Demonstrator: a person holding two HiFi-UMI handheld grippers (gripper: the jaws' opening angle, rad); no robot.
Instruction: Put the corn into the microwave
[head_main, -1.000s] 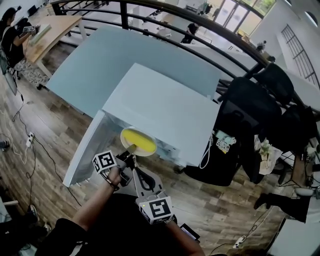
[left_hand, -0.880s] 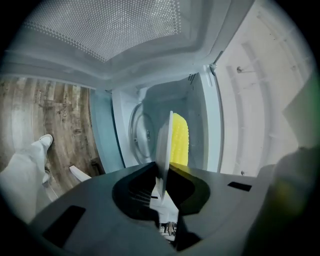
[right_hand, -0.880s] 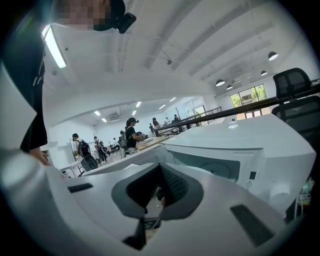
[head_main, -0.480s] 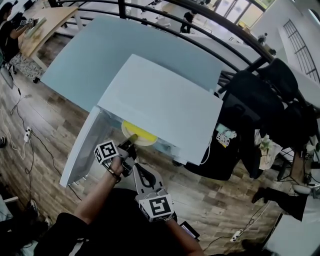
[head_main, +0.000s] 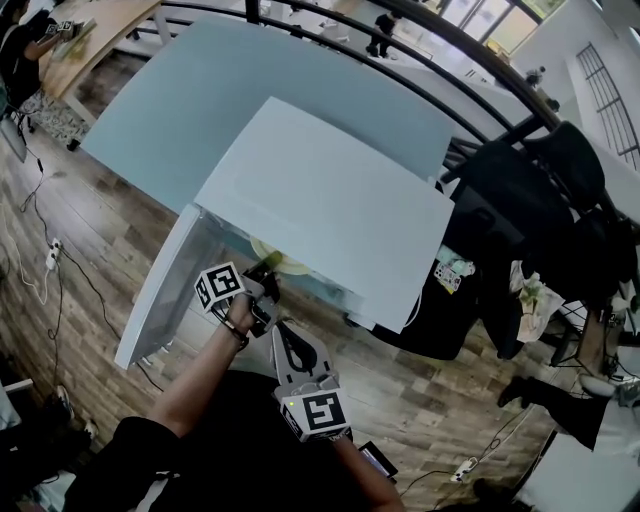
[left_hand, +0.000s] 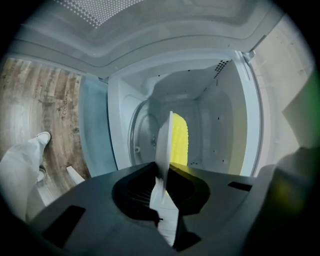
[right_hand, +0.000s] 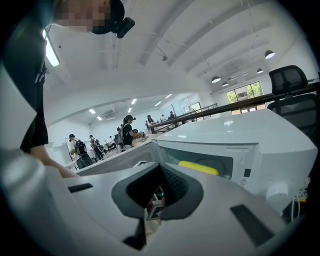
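Note:
A white microwave (head_main: 330, 210) stands with its door (head_main: 160, 290) swung open to the left. My left gripper (head_main: 262, 285) is shut on the rim of a white plate (left_hand: 164, 145), held edge-on inside the cavity. Yellow corn (left_hand: 180, 140) lies on the plate's far side. In the head view only a sliver of the plate (head_main: 285, 262) shows under the microwave's top. From the right gripper view the corn (right_hand: 199, 168) shows through the oven's opening. My right gripper (head_main: 282, 332) hangs just behind the left one, jaws together and empty.
The microwave sits on a pale blue-grey table (head_main: 200, 90). Black office chairs and bags (head_main: 520, 210) crowd the right side. A dark railing (head_main: 400, 30) runs behind. Cables lie on the wooden floor (head_main: 50, 260) at left. People stand at a far desk (head_main: 30, 40).
The left gripper has carried the plate with the corn forward and down into the microwave; far less of the plate shows in the head view. The right gripper has stayed put.

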